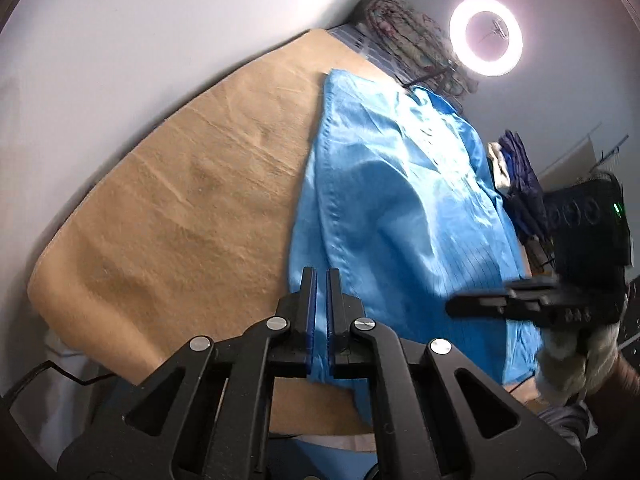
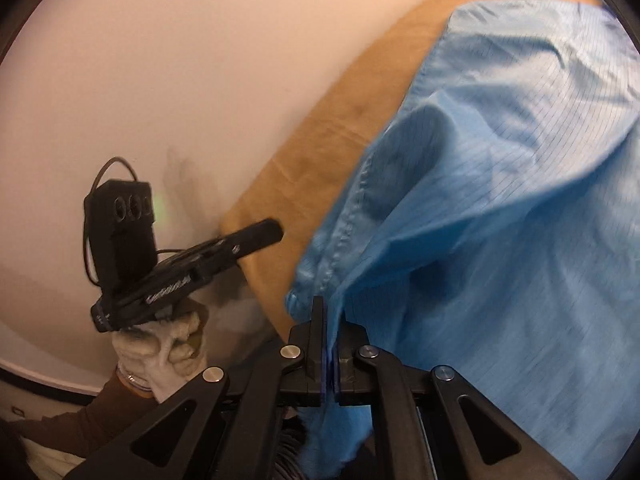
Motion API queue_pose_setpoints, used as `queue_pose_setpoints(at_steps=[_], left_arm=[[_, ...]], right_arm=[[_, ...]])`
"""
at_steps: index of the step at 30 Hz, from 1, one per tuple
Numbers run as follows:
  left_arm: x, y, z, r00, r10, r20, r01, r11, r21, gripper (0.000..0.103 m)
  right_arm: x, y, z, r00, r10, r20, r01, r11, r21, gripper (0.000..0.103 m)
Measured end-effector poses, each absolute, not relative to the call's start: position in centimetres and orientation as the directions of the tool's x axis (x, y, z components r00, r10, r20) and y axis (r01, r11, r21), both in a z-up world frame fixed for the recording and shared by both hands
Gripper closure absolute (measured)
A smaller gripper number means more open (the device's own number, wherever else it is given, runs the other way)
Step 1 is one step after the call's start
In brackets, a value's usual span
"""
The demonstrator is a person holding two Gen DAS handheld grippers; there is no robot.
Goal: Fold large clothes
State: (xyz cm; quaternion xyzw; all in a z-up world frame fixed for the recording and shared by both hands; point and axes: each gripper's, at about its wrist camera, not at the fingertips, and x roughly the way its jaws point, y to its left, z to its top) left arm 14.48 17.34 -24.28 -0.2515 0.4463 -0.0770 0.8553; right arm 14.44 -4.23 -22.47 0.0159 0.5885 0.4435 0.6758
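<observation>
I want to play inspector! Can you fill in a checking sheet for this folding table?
Surface: tan cloth cover, wrinkled.
Job's things: blue garment, rumpled, draped on the cover.
Clutter: dark clothes pile beyond the garment.
Grippers: right gripper shut on the garment's edge; left gripper nearly closed, nothing visibly between its fingers.
Cables: black cable on the left gripper's device.
Surroundings: lit ring light, white wall.

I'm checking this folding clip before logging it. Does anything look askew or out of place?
Nothing is damaged or spilled. The blue garment lies rumpled, not flat, on the tan cover, with its near edge hanging past the cover's edge. The right gripper pinches a bunched edge; the left gripper is nearly closed beside the cloth.
</observation>
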Motion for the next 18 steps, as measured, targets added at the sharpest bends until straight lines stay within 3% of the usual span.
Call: queue_pose_setpoints(at_steps=[1, 2, 3, 4, 9, 15, 16, 18], left_arm=[[14.2, 16.8, -24.1, 0.588, -0.355, -0.726, -0.080, 0.868, -0.490, 0.085], [13.9, 16.6, -24.1, 0.586, -0.354, -0.729, -0.077, 0.871, -0.485, 0.077], [13.3, 16.6, -24.0, 0.588, -0.356, -0.727, -0.075, 0.871, -0.486, 0.067], [12.7, 16.3, -24.1, 0.589, -0.362, -0.723, -0.075, 0.866, -0.494, 0.066], [10.6, 14.6, -25.9, 0.520, -0.399, -0.755, -0.068, 0.862, -0.503, 0.066], [10.1, 12.4, -28.0, 0.460, -0.434, -0.775, -0.077, 0.849, -0.522, 0.066], [10.1, 12.1, -28.0, 0.463, -0.431, -0.775, -0.074, 0.852, -0.518, 0.084], [10.3, 11.8, -27.9, 0.467, -0.425, -0.775, -0.076, 0.854, -0.514, 0.102]], right_arm=[[14.5, -4.8, -22.5, -0.079, 0.600, -0.796, -0.575, 0.625, 0.528, 0.094], [14.7, -5.2, -22.7, -0.083, 0.592, -0.802, -0.562, 0.636, 0.528, 0.075], [14.8, -5.9, -22.7, -0.082, 0.589, -0.804, -0.550, 0.646, 0.530, 0.069], [14.7, -6.4, -22.8, -0.087, 0.589, -0.803, -0.543, 0.648, 0.534, 0.067], [14.4, -9.3, -22.8, -0.096, 0.559, -0.823, -0.528, 0.673, 0.518, 0.068], [14.2, -10.8, -23.8, -0.124, 0.571, -0.811, -0.479, 0.682, 0.553, 0.076], [14.2, -10.9, -23.9, -0.125, 0.572, -0.811, -0.478, 0.681, 0.554, 0.077], [14.1, -10.6, -24.0, -0.127, 0.567, -0.814, -0.481, 0.682, 0.550, 0.082]])
